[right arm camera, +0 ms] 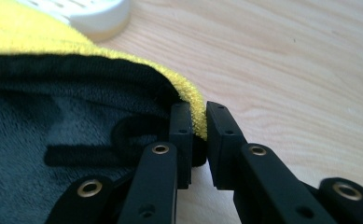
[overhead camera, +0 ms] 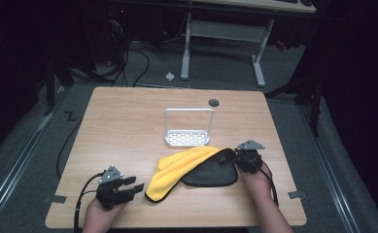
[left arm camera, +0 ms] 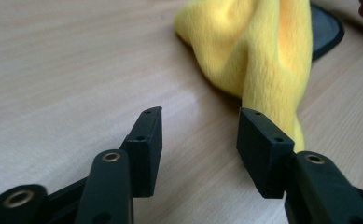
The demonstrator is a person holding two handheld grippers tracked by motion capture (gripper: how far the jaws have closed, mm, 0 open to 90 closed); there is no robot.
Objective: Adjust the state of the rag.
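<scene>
I'm mid-fold w/ the yellow cloth [overhead camera: 177, 170]. Landmark: white rack [overhead camera: 188, 127]. Nearest me, well left of the rack, my left gripper [overhead camera: 130, 187] is standing about half open, nothing between the jaws, cloth just beyond. Below-right of the rack, my right gripper [right arm camera: 198, 126] is pinching the cloth's edge over the dark cloth [overhead camera: 211, 172]. Next, prob.: left needs to grab the near corner.

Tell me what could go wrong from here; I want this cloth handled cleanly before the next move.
The right gripper pinches only the yellow cloth's thin edge, so a pull may slip it free. The dark grey cloth overlaps the yellow one and could drag along. The left gripper stands open, nothing between its pads, so the fold near it is unheld. The white rack sits just behind and could be nudged.
</scene>
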